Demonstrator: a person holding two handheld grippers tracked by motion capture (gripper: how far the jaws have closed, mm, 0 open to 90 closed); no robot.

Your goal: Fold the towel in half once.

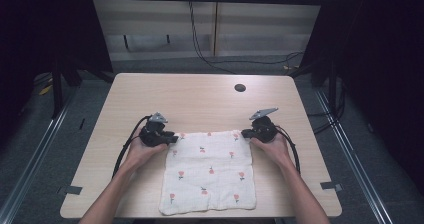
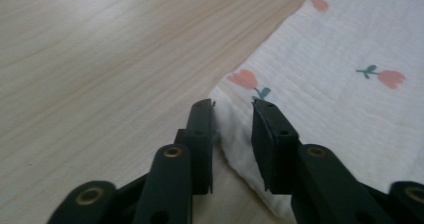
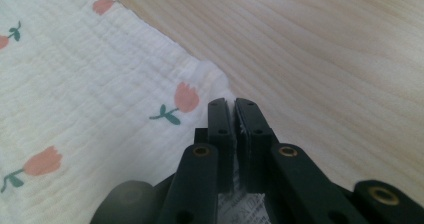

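This looks like a lab or recording studio, not a home. A plain wooden tabletop (image 1: 200,99) with a round cable hole (image 1: 240,88) stands alone on grey carpet (image 1: 60,149). Dark curtains (image 1: 380,59) close off the left and right of the frame, and metal rails (image 1: 35,149) run along the floor on both sides. At the top centre, black cables (image 1: 197,34) hang down a bare panelled wall (image 1: 250,29) (tape marks sit on the tabletop's lower corners).
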